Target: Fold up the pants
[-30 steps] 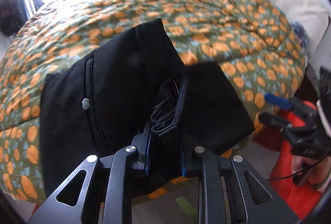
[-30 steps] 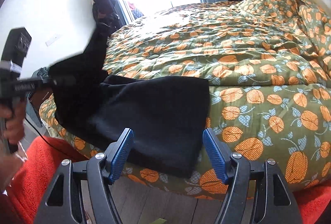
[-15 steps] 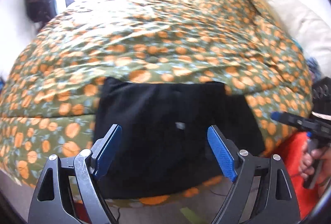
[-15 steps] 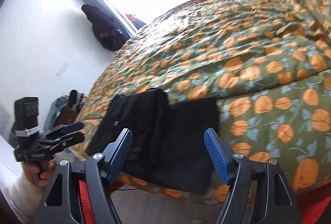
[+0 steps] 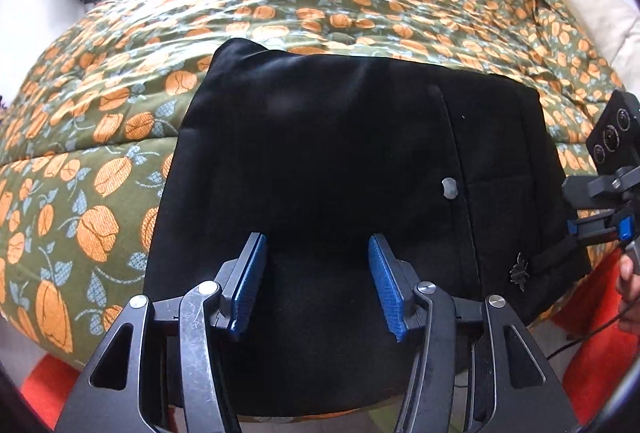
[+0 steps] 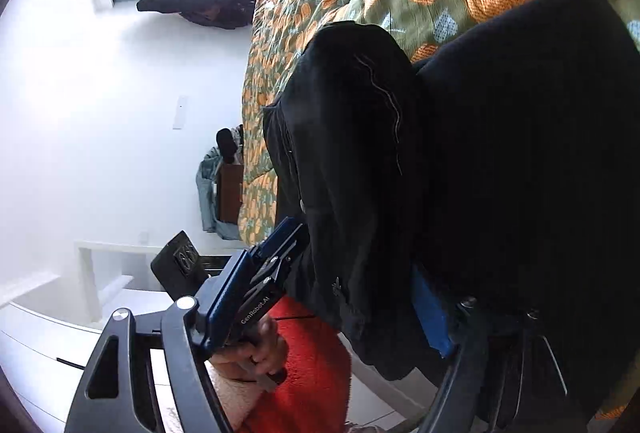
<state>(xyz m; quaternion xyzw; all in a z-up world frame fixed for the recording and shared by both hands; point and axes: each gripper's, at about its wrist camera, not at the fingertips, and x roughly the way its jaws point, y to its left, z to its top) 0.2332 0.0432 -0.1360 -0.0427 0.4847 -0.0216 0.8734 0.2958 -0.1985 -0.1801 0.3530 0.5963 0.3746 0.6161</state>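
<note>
A bed's floral quilt [image 5: 120, 137] carries the black pants [image 5: 320, 161], folded into a thick block at the near edge, part hanging over it. A grey button [image 5: 449, 187] and pocket seam show toward their right side. The left gripper [image 5: 316, 287] hovers above the pants; its jaws have just been closing part-way, pressing nothing. The right gripper [image 6: 360, 285] stands open at the right edge, the waist fold between its pads [image 6: 430, 313], not clearly pinched. To fold well, each gripper should probably bite through all layers before lifting, keeping edges aligned.
</note>
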